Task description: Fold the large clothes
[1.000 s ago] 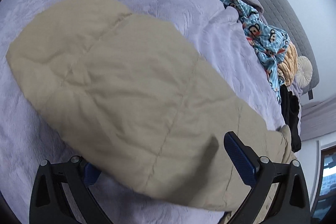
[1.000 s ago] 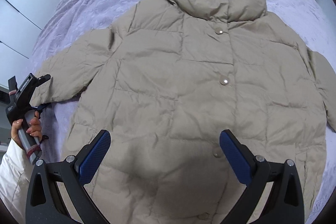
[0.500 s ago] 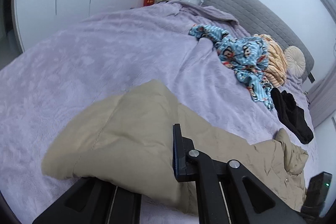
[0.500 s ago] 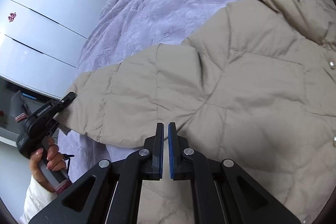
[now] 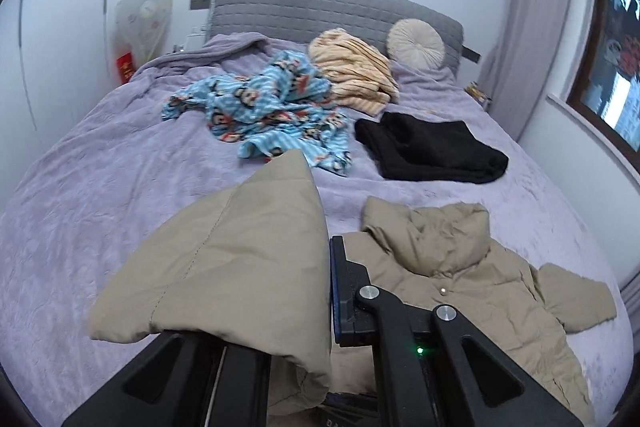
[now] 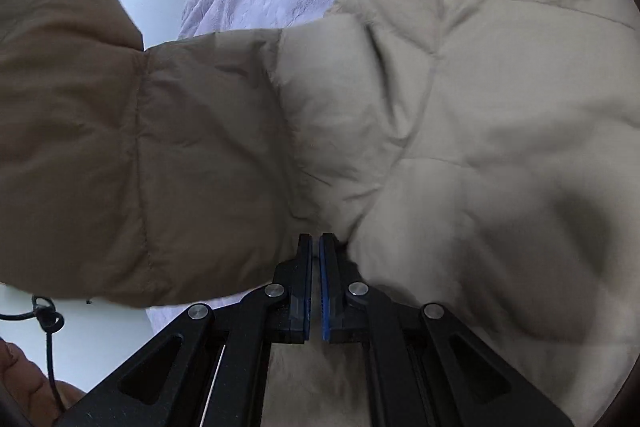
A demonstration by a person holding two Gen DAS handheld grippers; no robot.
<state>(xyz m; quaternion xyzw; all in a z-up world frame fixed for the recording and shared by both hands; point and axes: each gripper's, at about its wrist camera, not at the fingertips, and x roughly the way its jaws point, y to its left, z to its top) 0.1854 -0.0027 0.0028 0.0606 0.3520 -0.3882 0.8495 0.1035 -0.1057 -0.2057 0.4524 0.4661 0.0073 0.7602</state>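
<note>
Beige puffer jacket (image 5: 460,279) lay front-up at the foot end of the bed (image 5: 100,187), collar toward the headboard (image 5: 320,3). Left gripper (image 5: 326,291) jaws were clamped on the jacket's sleeve (image 5: 240,259), which stood raised off the purple cover. Right gripper (image 6: 315,267) jaws were nearly together, tips pressed at a crease in the jacket near the sleeve's root; fabric possibly pinched between them, view unclear. Blue patterned garment (image 5: 272,115), striped garment (image 5: 352,71) and black garment (image 5: 428,147) lay toward the headboard.
</note>
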